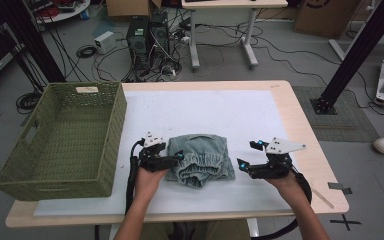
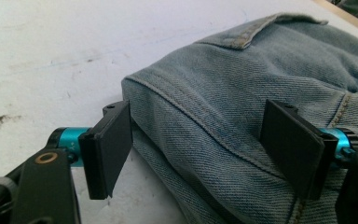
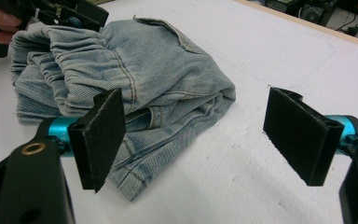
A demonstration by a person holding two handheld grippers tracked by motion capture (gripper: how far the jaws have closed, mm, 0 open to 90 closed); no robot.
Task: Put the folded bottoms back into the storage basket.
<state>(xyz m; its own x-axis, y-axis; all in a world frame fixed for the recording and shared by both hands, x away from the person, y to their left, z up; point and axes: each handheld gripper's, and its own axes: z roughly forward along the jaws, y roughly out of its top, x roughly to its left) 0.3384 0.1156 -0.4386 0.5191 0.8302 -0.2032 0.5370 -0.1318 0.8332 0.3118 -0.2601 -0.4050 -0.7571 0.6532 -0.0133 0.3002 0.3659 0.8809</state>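
Observation:
A folded light-blue denim garment (image 1: pixel 200 159) with an elastic waistband lies on the white sheet near the table's front middle. My left gripper (image 1: pixel 176 160) is at its left edge. In the left gripper view the jaws stand wide, straddling a folded seam edge of the denim (image 2: pixel 205 112), and one pad (image 2: pixel 109 149) sits just beside the fold. My right gripper (image 1: pixel 248 153) hovers to the right of the garment with its jaws apart. In the right gripper view the bare sheet lies between the pads and the denim (image 3: pixel 135 74) is off to the left.
A green wicker basket (image 1: pixel 115 145) stands on the left part of the table, close to the left hand. The white sheet (image 1: pixel 215 110) covers most of the wooden tabletop (image 1: pixel 302 130). Beyond the table are computers, cables and a desk on the floor.

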